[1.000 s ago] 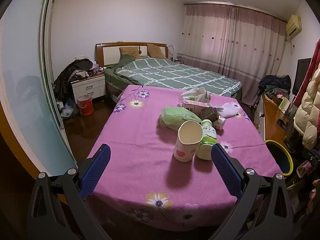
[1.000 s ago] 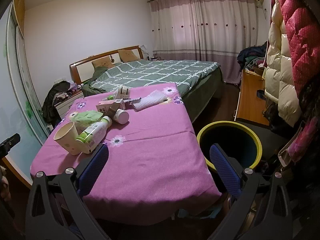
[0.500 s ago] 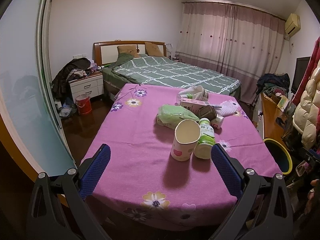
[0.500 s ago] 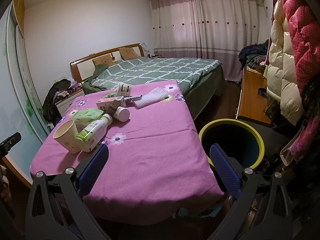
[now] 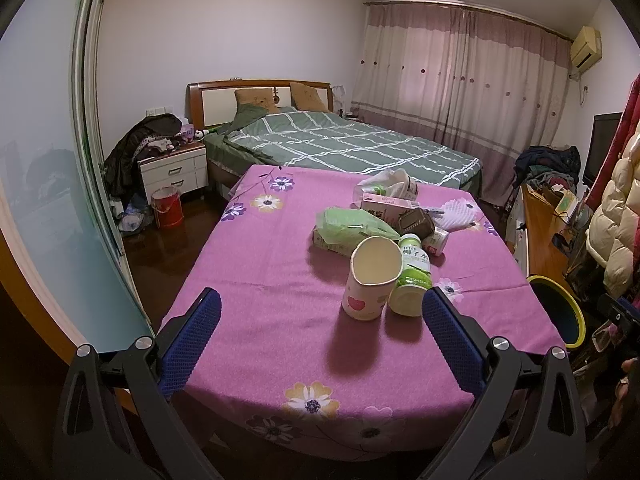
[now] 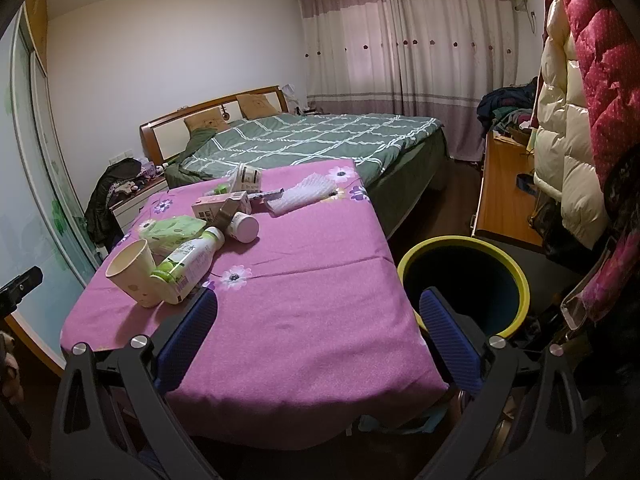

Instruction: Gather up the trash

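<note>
I hold both the left gripper (image 5: 320, 322) and right gripper (image 6: 318, 314) spread wide and empty, since the paper cup (image 5: 372, 276) and bottle (image 5: 412, 276) stand untouched on the table (image 5: 260, 280) beside the bin (image 6: 464, 280).

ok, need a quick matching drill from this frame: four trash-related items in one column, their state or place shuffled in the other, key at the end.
Items
1. paper cup
2. green-label bottle
3. white foam net
4. yellow-rimmed bin

States or places
A. on the floor beside the table's right edge
B. lying on its side against the cup
C. standing with its mouth open, nearest the left gripper
D. flat on the cloth at the far end, toward the bed

Pairs: 1-C, 2-B, 3-D, 4-A
</note>
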